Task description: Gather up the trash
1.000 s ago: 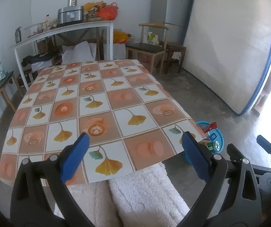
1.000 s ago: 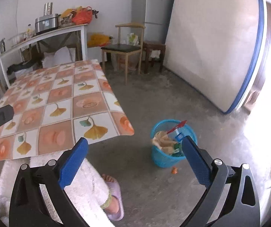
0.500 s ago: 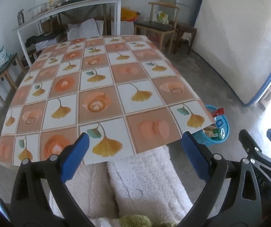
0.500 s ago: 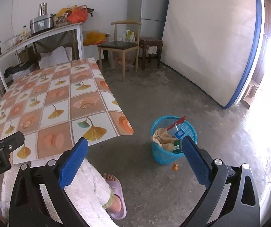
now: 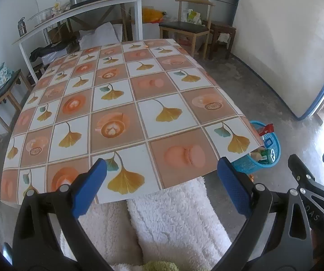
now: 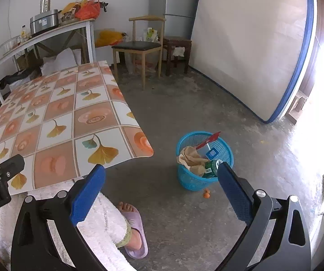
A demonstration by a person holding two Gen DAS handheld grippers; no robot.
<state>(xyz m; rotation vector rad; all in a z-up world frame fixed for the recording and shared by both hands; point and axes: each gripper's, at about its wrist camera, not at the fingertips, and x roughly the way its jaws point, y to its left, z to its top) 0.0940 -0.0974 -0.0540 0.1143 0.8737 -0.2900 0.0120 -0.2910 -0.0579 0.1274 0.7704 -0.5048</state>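
A blue mesh trash basket [image 6: 198, 180] stands on the concrete floor right of the table, holding crumpled paper, a red wrapper and a green can. It also shows in the left wrist view [image 5: 268, 158], half hidden by the table corner. A small orange scrap [image 6: 206, 193] lies on the floor by its base. My left gripper [image 5: 159, 180] is open and empty above the near edge of the table [image 5: 121, 103]. My right gripper [image 6: 160, 180] is open and empty above the floor, left of the basket. A tiny orange bit [image 5: 146, 45] lies at the table's far edge.
The person's white fleece legs [image 5: 162, 225] and purple slipper [image 6: 134, 223] are under the grippers. A wooden chair [image 6: 139, 47], a stool [image 6: 176, 45], a leaning mattress [image 6: 252, 45] and a white shelf table [image 5: 82, 11] with pots and bags stand at the back.
Both grippers stayed open and empty. The left view tilted down toward the table, then eased back up a little. The right view drifted slightly; the basket sits a bit higher in frame.
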